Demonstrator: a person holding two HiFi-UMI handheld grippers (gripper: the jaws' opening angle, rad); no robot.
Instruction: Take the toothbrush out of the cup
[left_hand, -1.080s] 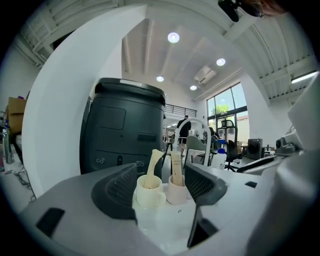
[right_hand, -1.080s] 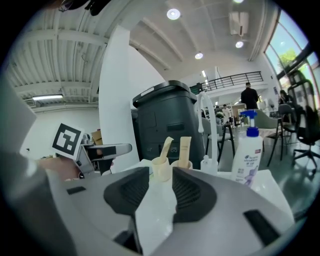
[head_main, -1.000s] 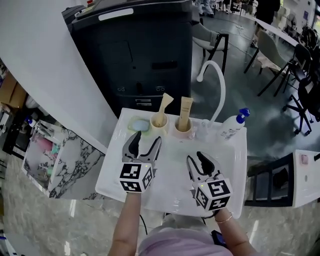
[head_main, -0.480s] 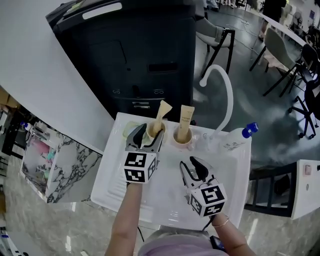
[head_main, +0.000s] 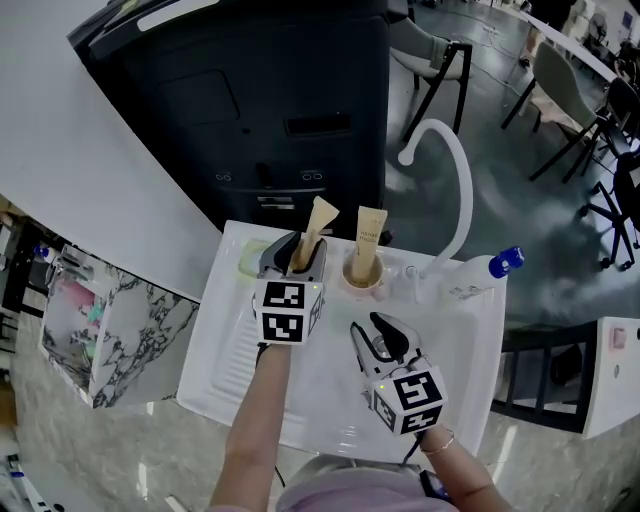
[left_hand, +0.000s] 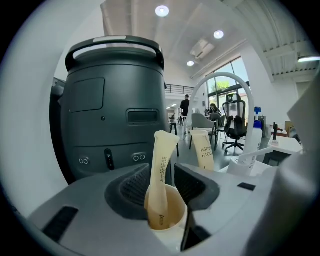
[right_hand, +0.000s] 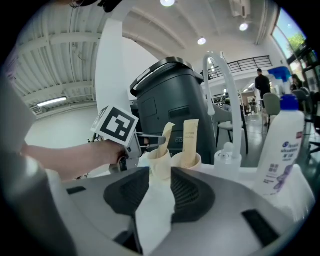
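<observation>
A cream toothbrush packet (left_hand: 162, 167) stands upright in a beige cup (left_hand: 170, 220) at the back of the white sink (head_main: 465, 340). My left gripper (left_hand: 161, 174) reaches over that cup, a jaw on each side of the packet. Its jaws have just been closing; a dark gap still shows at the right pad, so it is open. In the head view the left gripper (head_main: 298, 247) covers most of the cup. My right gripper (head_main: 385, 332) hovers open over the basin, short of the cups, with nothing between its fingers.
A second cup (head_main: 362, 275) holding a toothpaste tube (head_main: 370, 235) stands just right of the first. A white faucet (head_main: 452, 180) and a blue-capped bottle (head_main: 482, 278) are further right, and a green soap dish (head_main: 248, 262) is left. A dark cabinet (head_main: 260, 110) rises behind the sink.
My left gripper has moved forward from mid-basin to the left cup, and its jaws have narrowed around the toothbrush packet. The right gripper has shifted slightly forward and left.
</observation>
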